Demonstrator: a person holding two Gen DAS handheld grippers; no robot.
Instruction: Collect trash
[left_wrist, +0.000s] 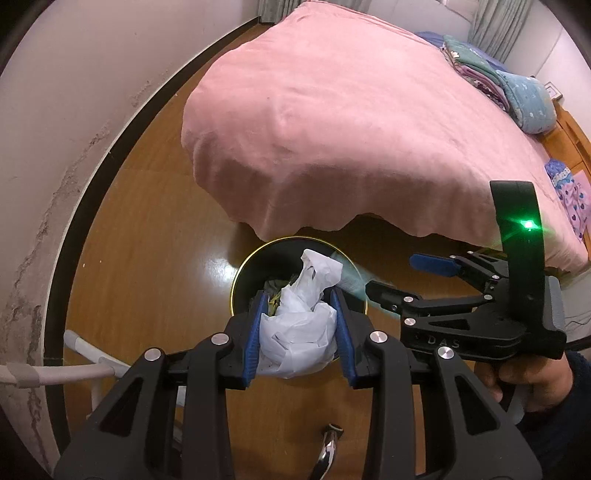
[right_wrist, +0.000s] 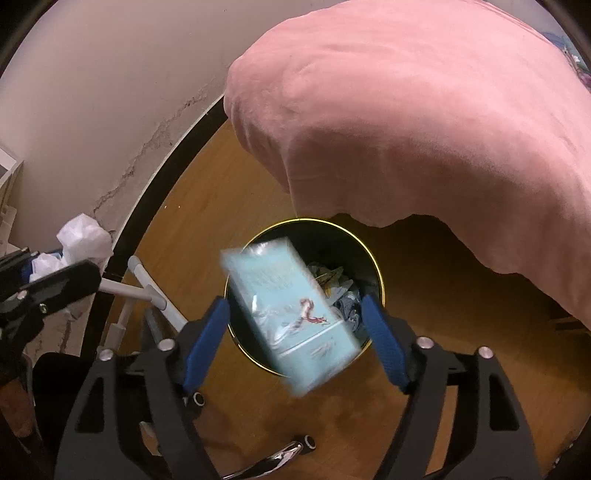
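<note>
A round black trash bin with a gold rim (left_wrist: 236, 275) (right_wrist: 378, 273) stands on the wooden floor by the bed, with crumpled trash inside. My left gripper (left_wrist: 298, 301) is shut on a crumpled white paper wad (left_wrist: 299, 328), held over the bin's near edge; the wad also shows in the right wrist view (right_wrist: 83, 236). My right gripper (right_wrist: 297, 314) is open above the bin. A light blue box (right_wrist: 291, 314), blurred, is in the air between its fingers, touching neither. The right gripper also shows in the left wrist view (left_wrist: 402, 275), right of the bin.
A bed under a pink blanket (left_wrist: 351, 122) overhangs the floor just behind the bin. A white wall with a dark baseboard (left_wrist: 85, 192) runs along the left. White tubular legs (right_wrist: 151, 284) stand near the wall. Folded bedding (left_wrist: 517, 96) lies at the bed's far end.
</note>
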